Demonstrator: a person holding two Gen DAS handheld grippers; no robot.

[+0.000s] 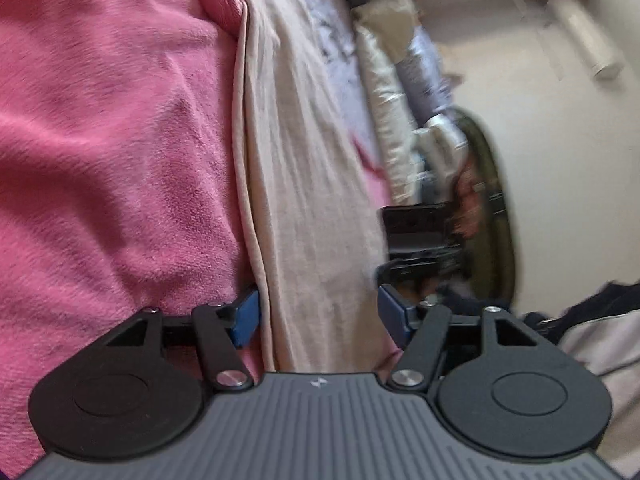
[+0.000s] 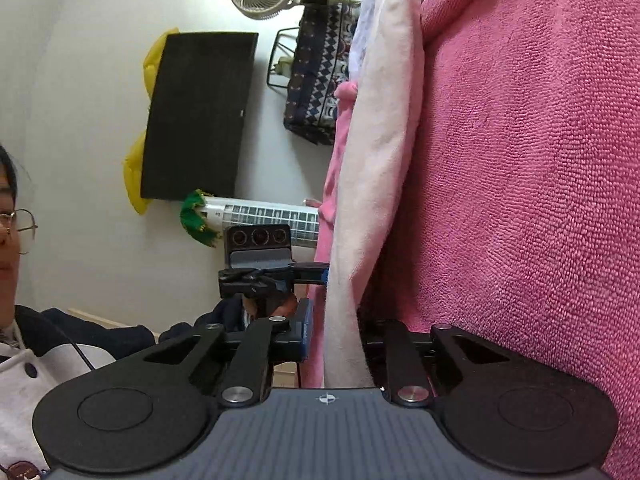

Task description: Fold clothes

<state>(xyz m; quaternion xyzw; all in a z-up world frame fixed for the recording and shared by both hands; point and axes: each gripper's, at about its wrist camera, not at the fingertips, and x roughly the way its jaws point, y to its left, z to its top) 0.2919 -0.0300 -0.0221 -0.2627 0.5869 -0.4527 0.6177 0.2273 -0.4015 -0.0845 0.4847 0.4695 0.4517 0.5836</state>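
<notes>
Left claw (image 1: 318,314) and right claw (image 2: 336,336) each stand released astride limp, creased cream cloth (image 1: 304,200) beside nubby pink terry towel (image 1: 112,140).

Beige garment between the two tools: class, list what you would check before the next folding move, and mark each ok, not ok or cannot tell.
1. Left tool has the beige garment between its fingers: ok.
2. Left tool shut on the cloth: not ok, the blue pads stand apart.
3. Right tool has the garment's edge between its fingers: ok.
4. Right tool shut on it: cannot tell, the pink towel hides one finger.
5. Pink towel free of the grip: cannot tell.
6. Garment flat, unwrinkled: not ok, it hangs in folds.
</notes>
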